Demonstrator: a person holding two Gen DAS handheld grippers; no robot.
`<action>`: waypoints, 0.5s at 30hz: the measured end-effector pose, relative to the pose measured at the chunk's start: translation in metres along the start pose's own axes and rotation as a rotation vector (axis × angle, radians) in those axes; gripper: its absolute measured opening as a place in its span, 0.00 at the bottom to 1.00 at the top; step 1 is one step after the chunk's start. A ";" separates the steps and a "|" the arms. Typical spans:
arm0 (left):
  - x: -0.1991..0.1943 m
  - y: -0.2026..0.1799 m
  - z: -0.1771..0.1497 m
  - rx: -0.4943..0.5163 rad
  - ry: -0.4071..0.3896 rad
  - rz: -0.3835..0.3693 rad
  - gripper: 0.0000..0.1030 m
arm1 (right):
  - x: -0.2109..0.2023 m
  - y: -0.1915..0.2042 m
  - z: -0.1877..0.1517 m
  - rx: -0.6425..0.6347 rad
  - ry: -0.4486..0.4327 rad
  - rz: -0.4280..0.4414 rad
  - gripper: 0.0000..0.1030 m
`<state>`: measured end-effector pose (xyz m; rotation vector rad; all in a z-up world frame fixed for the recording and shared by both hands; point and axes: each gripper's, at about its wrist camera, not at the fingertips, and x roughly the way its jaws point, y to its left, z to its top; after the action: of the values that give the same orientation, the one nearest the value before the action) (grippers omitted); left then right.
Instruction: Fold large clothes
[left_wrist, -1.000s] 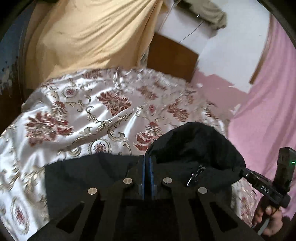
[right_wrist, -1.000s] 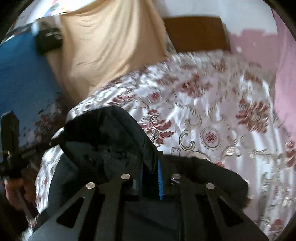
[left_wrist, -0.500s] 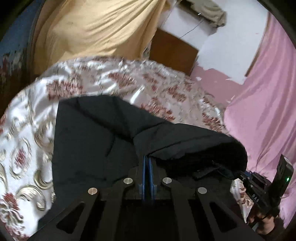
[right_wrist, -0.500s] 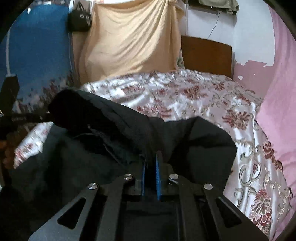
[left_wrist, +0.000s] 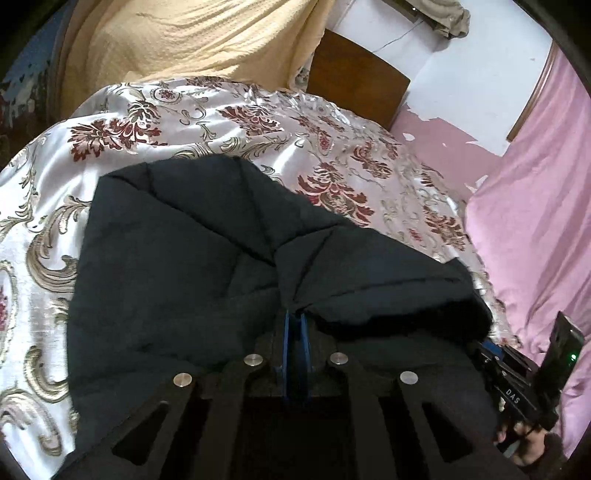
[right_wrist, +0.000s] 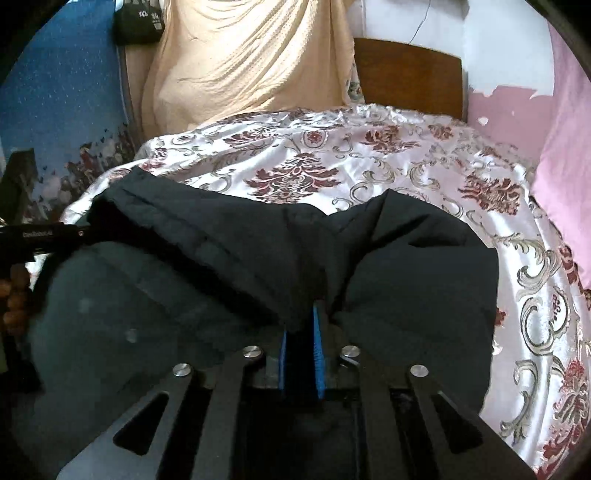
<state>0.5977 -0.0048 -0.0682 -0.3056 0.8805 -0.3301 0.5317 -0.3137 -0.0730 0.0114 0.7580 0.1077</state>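
Black padded jacket laid doubled over on the bed, pinched by left tongs and right tongs, both just easing apart; further folds left.

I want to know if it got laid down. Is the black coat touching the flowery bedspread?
Touching. In the left wrist view the black coat lies flat on the flowery bedspread, no gap along its far edge.
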 end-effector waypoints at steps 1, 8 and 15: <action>-0.008 0.001 0.003 0.006 0.013 0.000 0.11 | -0.009 -0.004 0.002 0.019 0.006 0.026 0.26; -0.047 -0.006 0.070 0.074 -0.200 0.006 0.63 | -0.060 -0.026 0.074 0.060 -0.156 0.105 0.50; 0.026 -0.052 0.121 0.081 -0.065 -0.086 0.68 | 0.041 0.003 0.140 0.180 0.049 0.270 0.28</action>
<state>0.7006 -0.0474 0.0060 -0.2777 0.7893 -0.4323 0.6575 -0.3027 0.0004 0.2840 0.8101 0.2968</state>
